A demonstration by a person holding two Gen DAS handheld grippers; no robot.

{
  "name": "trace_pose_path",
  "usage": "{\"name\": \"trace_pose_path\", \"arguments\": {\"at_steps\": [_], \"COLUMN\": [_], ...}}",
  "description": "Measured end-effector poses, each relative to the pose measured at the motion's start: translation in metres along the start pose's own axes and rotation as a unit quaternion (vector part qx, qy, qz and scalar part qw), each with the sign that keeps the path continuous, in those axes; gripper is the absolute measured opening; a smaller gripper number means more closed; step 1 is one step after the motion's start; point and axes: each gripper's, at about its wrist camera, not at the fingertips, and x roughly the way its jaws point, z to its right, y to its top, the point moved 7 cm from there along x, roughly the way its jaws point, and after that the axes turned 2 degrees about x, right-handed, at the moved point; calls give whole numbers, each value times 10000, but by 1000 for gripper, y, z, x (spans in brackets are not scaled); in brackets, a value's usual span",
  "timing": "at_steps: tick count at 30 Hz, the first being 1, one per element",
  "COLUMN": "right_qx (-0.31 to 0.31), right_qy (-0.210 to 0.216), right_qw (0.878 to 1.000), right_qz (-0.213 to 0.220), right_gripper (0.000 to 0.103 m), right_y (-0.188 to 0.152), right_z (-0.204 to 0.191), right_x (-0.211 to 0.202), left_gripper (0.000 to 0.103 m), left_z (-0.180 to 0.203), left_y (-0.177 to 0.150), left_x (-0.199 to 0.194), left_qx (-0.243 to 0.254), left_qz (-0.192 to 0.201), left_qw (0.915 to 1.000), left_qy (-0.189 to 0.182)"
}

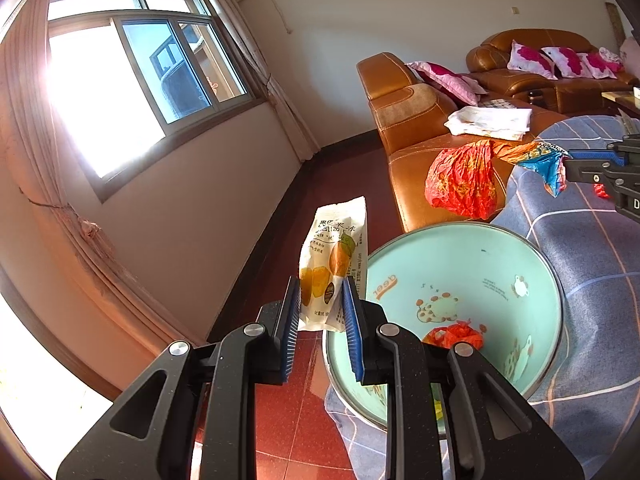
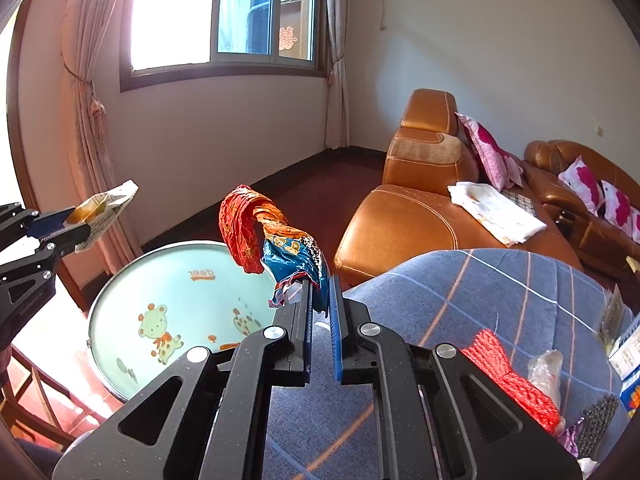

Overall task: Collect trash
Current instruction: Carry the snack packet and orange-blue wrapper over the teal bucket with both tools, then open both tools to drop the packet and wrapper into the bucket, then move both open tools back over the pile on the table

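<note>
My left gripper (image 1: 320, 300) is shut on a white snack wrapper with orange fruit print (image 1: 334, 264), held upright just left of the rim of a mint-green bin with cartoon deer (image 1: 532, 280). The same wrapper shows in the right wrist view (image 2: 106, 208). My right gripper (image 2: 320, 300) is shut on a crumpled red, orange and blue wrapper (image 2: 272, 240), held above the bin's (image 2: 132, 304) right rim. That wrapper hangs beyond the bin in the left wrist view (image 1: 472, 178). A red scrap (image 1: 456, 334) lies inside the bin.
A table with a blue plaid cloth (image 2: 500, 300) holds a red net (image 2: 512, 384), a plastic bag (image 2: 546, 368) and boxes (image 2: 628, 356). A brown leather sofa (image 2: 416, 216) with folded white cloth (image 2: 496, 212) stands behind. Red tiled floor (image 1: 296, 408) lies left of the bin.
</note>
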Motion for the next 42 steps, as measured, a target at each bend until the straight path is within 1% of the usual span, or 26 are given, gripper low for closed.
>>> {"name": "trace_pose_path", "arguments": {"at_steps": [23, 26, 28, 29, 32, 33, 35, 38, 42], "right_qx": [-177, -236, -296, -338, -426, -437, -385, -288, -303], "right_qy": [92, 122, 152, 188, 231, 268, 258, 269, 228], "right_qw": [9998, 9996, 9994, 9992, 9988, 9987, 9989, 9992, 9993], "right_qz": [50, 58, 59, 56, 55, 30, -17, -31, 1], "right_gripper": [8, 8, 9, 9, 13, 21, 30, 31, 36], "right_y": [3, 3, 3, 3, 2, 2, 2, 2, 2], "right_z": [-7, -10, -13, -15, -18, -19, -17, -14, -14], "right_x": [1, 0, 0, 0, 1, 2, 5, 6, 4], "left_gripper": [22, 23, 26, 29, 49, 49, 50, 51, 52], "left_z": [2, 3, 5, 6, 10, 11, 12, 13, 13], "left_y": [1, 1, 0, -1, -2, -3, -4, -4, -5], "left_x": [1, 1, 1, 1, 1, 0, 0, 0, 0], "left_qx": [35, 37, 49, 52, 100, 128, 126, 134, 126], "left_qz": [-31, -31, -31, -42, -25, -7, -24, -24, -36], "left_qw": [10000, 9999, 9999, 9999, 9999, 9998, 9998, 9998, 9997], "left_qy": [-69, -90, -112, -125, -136, -129, -170, -177, -187]}}
